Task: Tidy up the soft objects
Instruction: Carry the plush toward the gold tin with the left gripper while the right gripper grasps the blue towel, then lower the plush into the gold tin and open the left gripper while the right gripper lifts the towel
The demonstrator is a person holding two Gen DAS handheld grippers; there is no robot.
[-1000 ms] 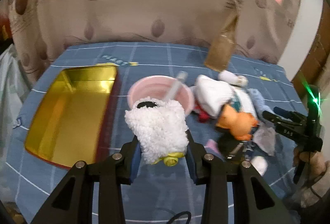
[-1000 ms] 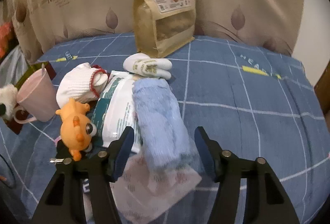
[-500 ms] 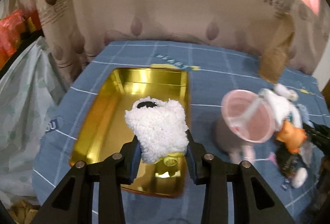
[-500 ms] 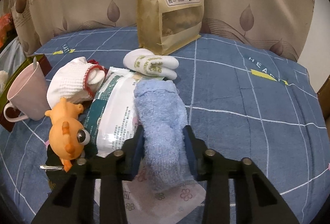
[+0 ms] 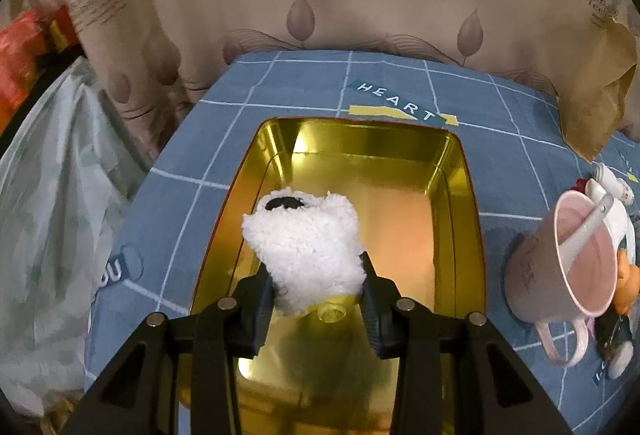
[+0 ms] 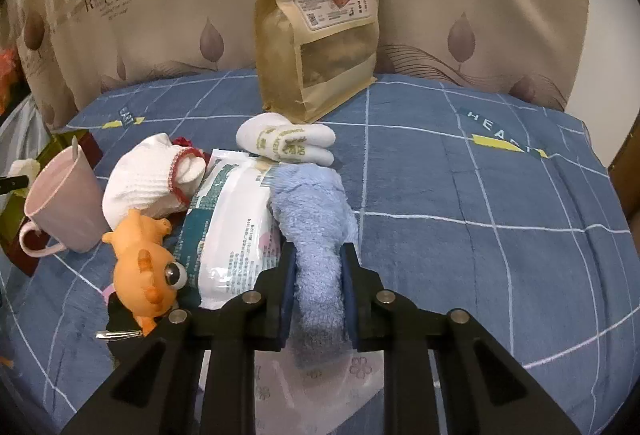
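Left gripper (image 5: 316,295) fingers clamp the white plush toy (image 5: 306,249) above the gold tin (image 5: 460,171), apparently not touching it. Right gripper (image 6: 318,285) fingers grip the blue towel (image 6: 318,235) beside the wipes packet (image 6: 232,231).

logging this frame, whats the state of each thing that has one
left gripper: shut on the white plush toy, above the gold tin
right gripper: shut on the blue towel
gold tin: open, nothing inside
pink cup: upright, spoon inside
snack bag: standing, sealed

White fluffy toy (image 5: 308,247), gold tin (image 5: 456,195), pale blue towel (image 6: 316,219), pink mug (image 6: 64,207), blue white-gridded cloth (image 6: 500,195)
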